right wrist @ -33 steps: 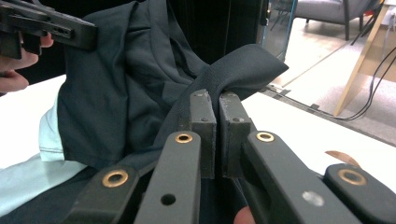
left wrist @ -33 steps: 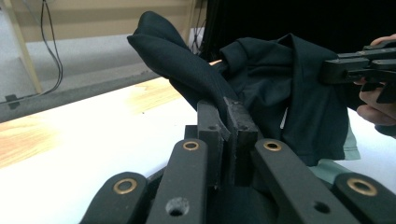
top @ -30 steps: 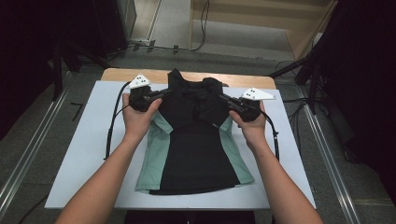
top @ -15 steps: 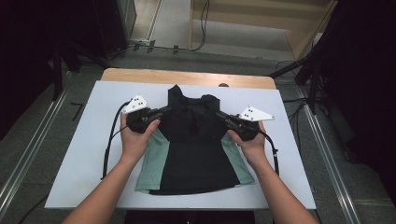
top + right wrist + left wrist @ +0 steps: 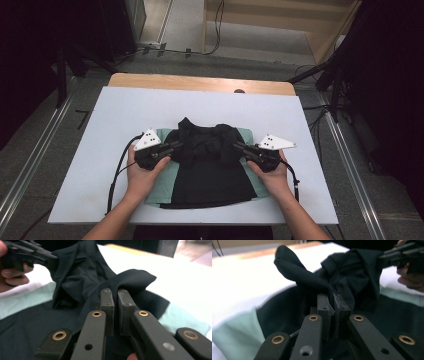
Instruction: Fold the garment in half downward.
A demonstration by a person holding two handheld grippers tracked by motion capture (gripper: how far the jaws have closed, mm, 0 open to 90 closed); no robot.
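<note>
White table point(image 5: 100, 150), bunched garment point(image 5: 205, 145) (folds obscured)

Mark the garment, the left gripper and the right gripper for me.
garment point(image 5: 210, 175), high view, on the flat black front panel.
left gripper point(image 5: 176, 146), high view, at its jaw tips, shut on the garment's black cloth.
right gripper point(image 5: 240, 147), high view, at its jaw tips, shut on the black cloth.
</note>
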